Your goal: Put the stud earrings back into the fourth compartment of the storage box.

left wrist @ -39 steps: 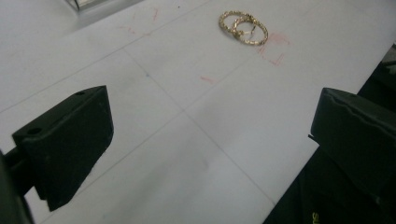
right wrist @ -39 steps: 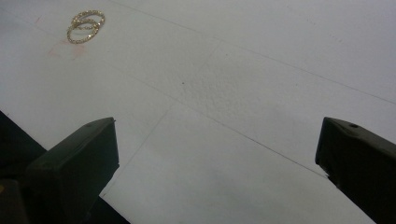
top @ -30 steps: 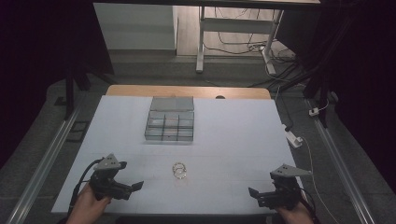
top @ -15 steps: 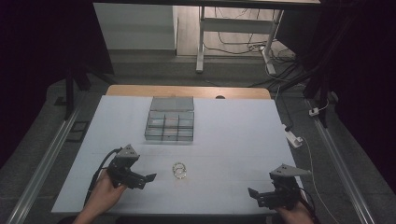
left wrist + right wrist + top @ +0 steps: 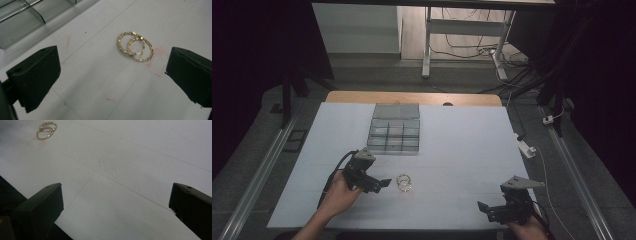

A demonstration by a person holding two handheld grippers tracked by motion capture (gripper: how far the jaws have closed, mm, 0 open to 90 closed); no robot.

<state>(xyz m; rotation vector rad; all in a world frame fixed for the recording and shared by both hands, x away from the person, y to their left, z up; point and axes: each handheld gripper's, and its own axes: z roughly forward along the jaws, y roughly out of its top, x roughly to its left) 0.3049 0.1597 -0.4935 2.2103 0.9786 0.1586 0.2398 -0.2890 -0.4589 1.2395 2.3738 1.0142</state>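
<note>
- Since the earlier high view, the left gripper (image 5: 384, 183) has travelled from the near-left part of the table toward the middle, and it now sits just beside the earrings (image 5: 404, 182); the right gripper (image 5: 482, 205) has stayed where it was near the front-right edge.
- Seen from above, the earrings lie at about 3 o'clock from the left gripper's tips, close to them but not touching.
- Looking along the left gripper (image 5: 111, 72), its two black jaws stand wide apart with nothing between them: released, holding nothing.
- Two gold hoop earrings (image 5: 135, 46) lie flat on the white table (image 5: 100, 87), one overlapping the other, at about 1 o'clock from the midpoint between the jaws and somewhat beyond them.
- Faint red marks on the table sit just beside the earrings, on their 4 o'clock side in the left gripper view.
- A clear divided box (image 5: 394, 130) stands on the table at about 12 o'clock from the earrings in the high view, well apart from them; its edge (image 5: 22, 22) shows at the upper left of the left gripper view.
- Jaws of the right gripper (image 5: 115, 205) are also spread wide and empty, over the table's front edge.
- From the right gripper, the earrings (image 5: 46, 130) lie far off at about 10 o'clock.
</note>
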